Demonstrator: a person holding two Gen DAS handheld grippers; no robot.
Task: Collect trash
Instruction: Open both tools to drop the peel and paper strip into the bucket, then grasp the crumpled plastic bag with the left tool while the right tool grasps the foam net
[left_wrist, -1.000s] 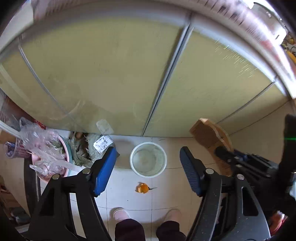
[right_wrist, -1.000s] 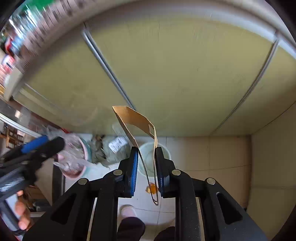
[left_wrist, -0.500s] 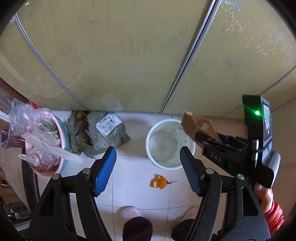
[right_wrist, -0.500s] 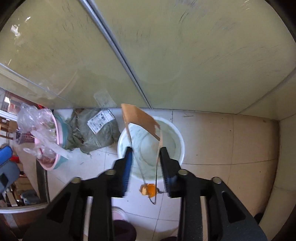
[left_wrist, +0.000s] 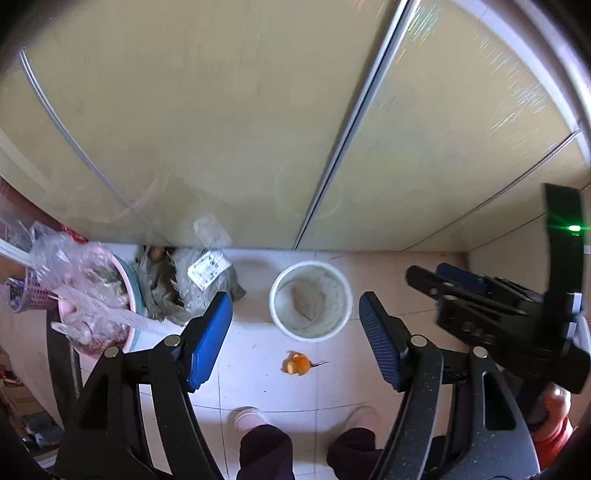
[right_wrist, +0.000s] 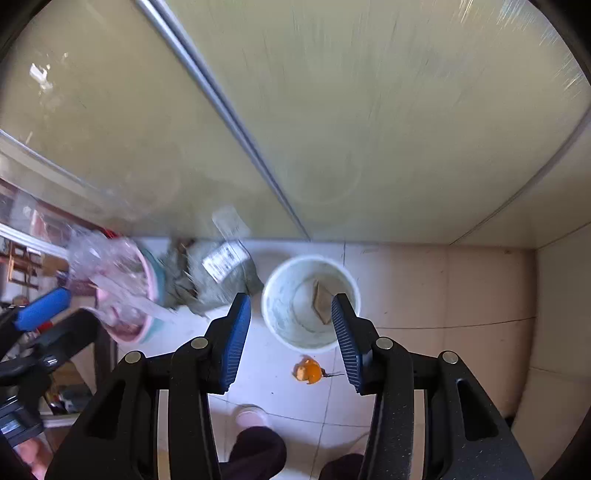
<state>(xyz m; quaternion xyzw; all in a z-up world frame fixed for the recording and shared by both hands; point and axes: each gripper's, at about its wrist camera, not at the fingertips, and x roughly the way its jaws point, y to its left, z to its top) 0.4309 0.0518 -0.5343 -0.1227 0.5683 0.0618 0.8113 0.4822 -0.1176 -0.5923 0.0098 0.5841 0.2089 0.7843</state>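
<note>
A white round bin (left_wrist: 310, 300) (right_wrist: 309, 302) stands on the tiled floor by the sliding doors. A brown cardboard piece (right_wrist: 322, 301) lies inside it, and shows in the left wrist view (left_wrist: 303, 301) too. An orange peel (left_wrist: 296, 363) (right_wrist: 309, 371) lies on the floor in front of the bin. My right gripper (right_wrist: 291, 339) is open and empty, high above the bin. My left gripper (left_wrist: 295, 334) is open and empty, also high above. The right gripper shows at the right of the left wrist view (left_wrist: 491, 317).
A grey-green sack with a white label (left_wrist: 192, 284) (right_wrist: 218, 273) lies left of the bin. A pink basin full of plastic bags (left_wrist: 92, 299) (right_wrist: 122, 288) sits further left. The person's feet (left_wrist: 251, 417) are below. Yellow sliding doors (left_wrist: 258, 110) back the scene.
The right gripper opened and let go of the cardboard, which dropped into the bin. Both grippers tilted and shifted slightly above the bin.
</note>
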